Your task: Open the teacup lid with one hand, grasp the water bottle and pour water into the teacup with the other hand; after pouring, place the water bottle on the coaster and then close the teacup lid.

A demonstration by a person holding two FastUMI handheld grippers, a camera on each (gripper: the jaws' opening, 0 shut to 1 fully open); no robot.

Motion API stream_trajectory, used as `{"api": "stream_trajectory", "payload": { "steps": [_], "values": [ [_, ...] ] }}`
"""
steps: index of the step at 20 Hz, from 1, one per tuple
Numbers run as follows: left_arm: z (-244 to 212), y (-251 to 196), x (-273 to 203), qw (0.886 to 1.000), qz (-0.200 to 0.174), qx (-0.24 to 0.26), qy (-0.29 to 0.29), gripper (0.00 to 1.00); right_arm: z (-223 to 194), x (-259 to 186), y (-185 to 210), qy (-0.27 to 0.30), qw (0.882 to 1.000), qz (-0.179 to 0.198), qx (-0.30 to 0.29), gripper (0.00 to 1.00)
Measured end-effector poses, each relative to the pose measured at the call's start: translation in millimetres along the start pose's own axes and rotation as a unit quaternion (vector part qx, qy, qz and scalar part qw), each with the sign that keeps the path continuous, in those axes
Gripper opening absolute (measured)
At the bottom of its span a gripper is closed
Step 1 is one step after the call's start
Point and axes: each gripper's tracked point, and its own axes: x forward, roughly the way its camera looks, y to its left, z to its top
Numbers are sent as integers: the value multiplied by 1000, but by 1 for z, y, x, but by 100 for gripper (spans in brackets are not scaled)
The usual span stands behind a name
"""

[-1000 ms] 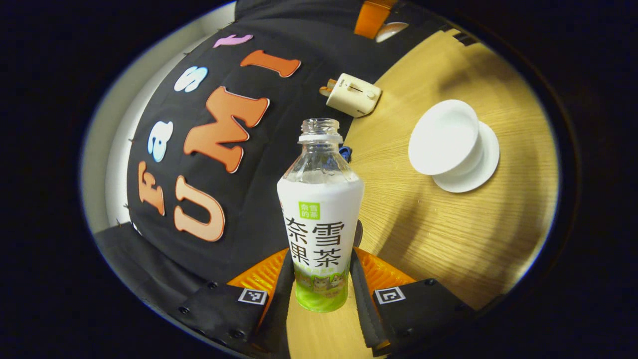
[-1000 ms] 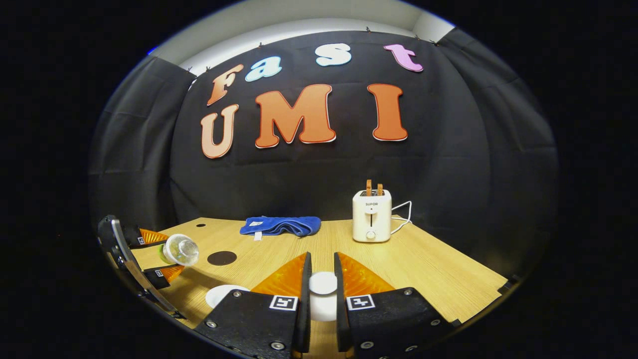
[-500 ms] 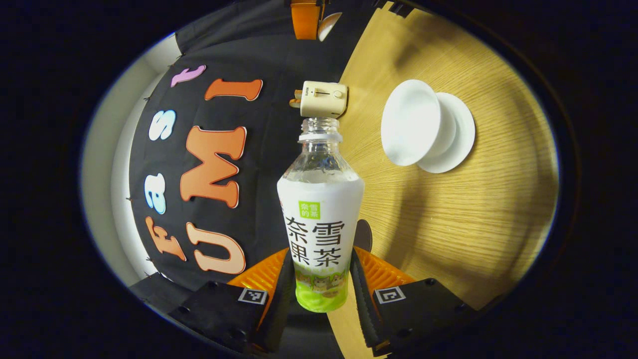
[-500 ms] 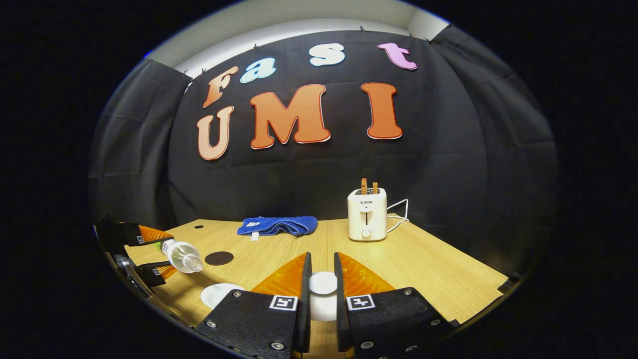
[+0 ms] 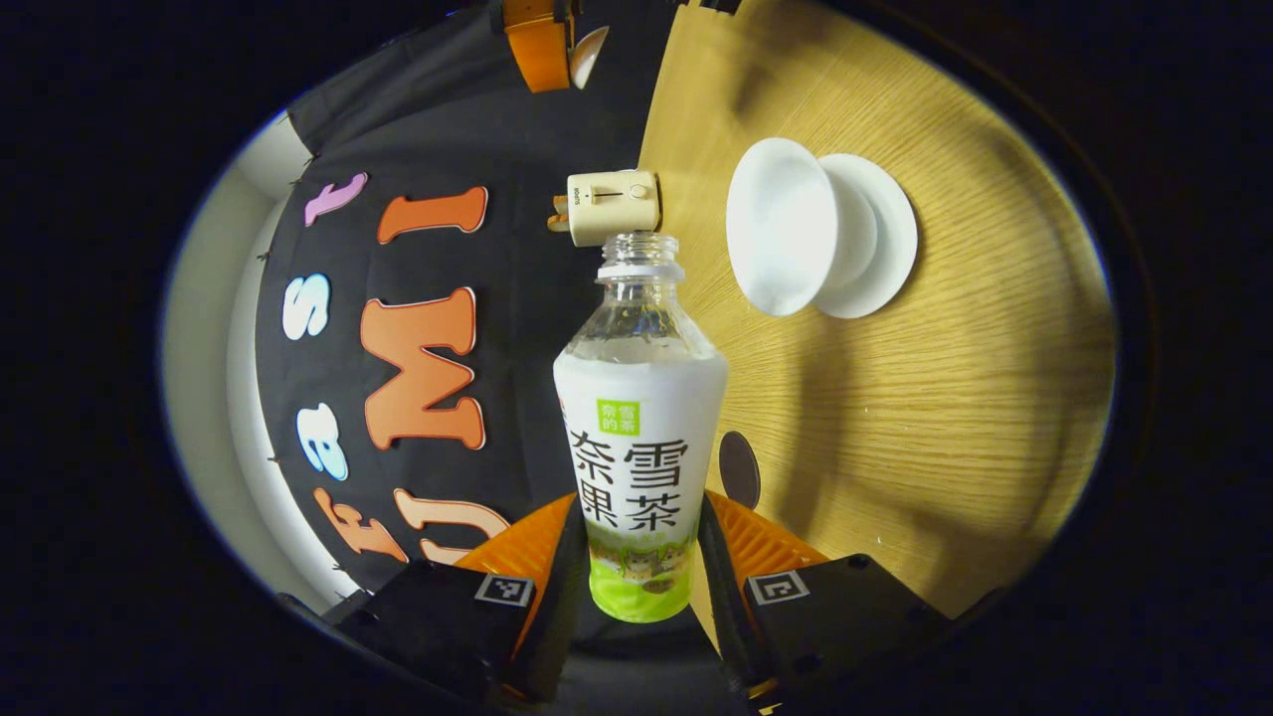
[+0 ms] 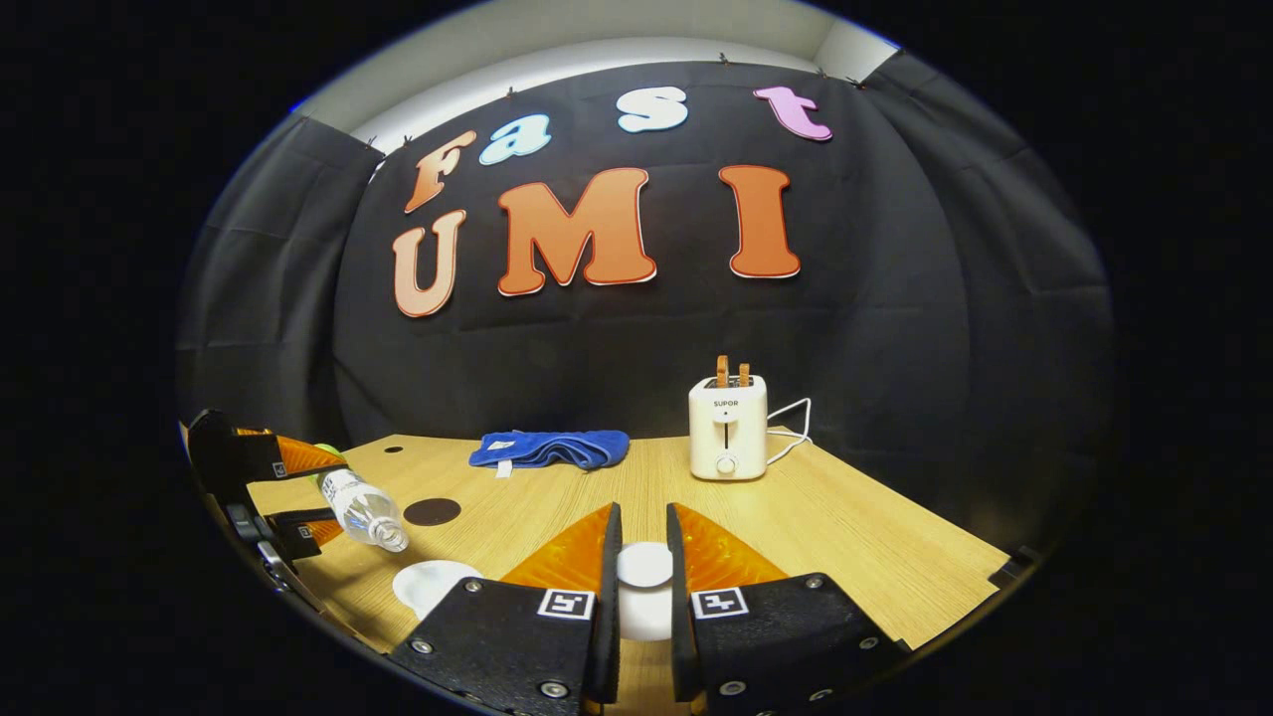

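The uncapped water bottle is clamped in the left tongs, tilted above the counter near the open teacup. The lid is pinched in the right tongs.

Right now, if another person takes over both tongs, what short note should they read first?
Left tongs: shut on the water bottle, uncapped and tipped with its neck toward the teacup.
Right tongs: shut on the teacup lid, held up off the cup.
Teacup sits open on its saucer on the table; the coaster lies bare behind it.
Done: lid lifted, bottle grasped and tilted.
Left: pour the water (none visibly flowing), stand the bottle on the coaster, put the lid back.
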Motion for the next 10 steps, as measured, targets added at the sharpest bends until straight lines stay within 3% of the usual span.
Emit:
{"api": "stream_trajectory", "payload": {
  "steps": [10],
  "values": [
    [1, 7, -5, 998, 18, 53, -8, 60, -6, 0, -3, 5, 1000, -1, -2, 22]
  ]
}}
